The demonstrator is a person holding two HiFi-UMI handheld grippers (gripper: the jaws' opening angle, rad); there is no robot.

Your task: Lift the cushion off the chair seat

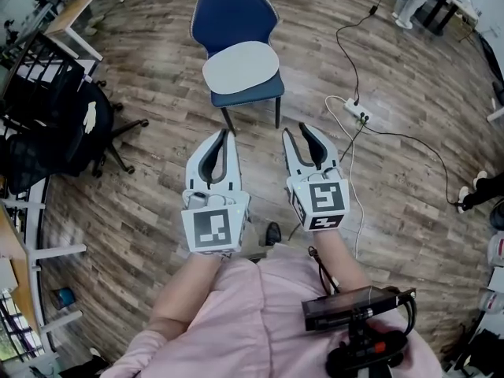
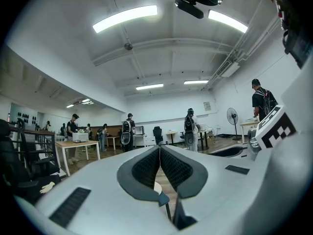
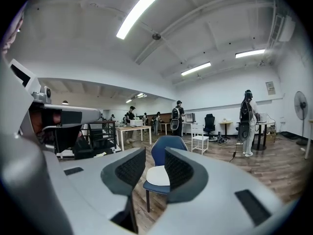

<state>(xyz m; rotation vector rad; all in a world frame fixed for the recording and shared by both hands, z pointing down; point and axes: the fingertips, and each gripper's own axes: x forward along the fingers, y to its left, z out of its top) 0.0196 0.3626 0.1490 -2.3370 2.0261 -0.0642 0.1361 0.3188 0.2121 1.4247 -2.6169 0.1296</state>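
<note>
A blue chair (image 1: 234, 16) stands on the wood floor ahead of me, with a pale oval cushion (image 1: 240, 67) lying on its seat. Both grippers hover short of the chair's front edge, apart from it. My left gripper (image 1: 226, 135) is shut, its tips meeting with nothing between them. My right gripper (image 1: 302, 131) is open and empty. In the right gripper view the chair (image 3: 168, 151) and cushion (image 3: 157, 176) show between the spread jaws of the right gripper (image 3: 155, 152). In the left gripper view the left gripper (image 2: 160, 149) has its pads pressed together; only a sliver of cushion (image 2: 157, 187) shows below.
A black office chair (image 1: 71, 124) and a rack stand at the left. A power strip (image 1: 354, 110) with cables lies on the floor to the right of the chair. A desk (image 1: 75, 14) is at the far left. People, tables and a white chair (image 3: 200, 140) fill the room behind.
</note>
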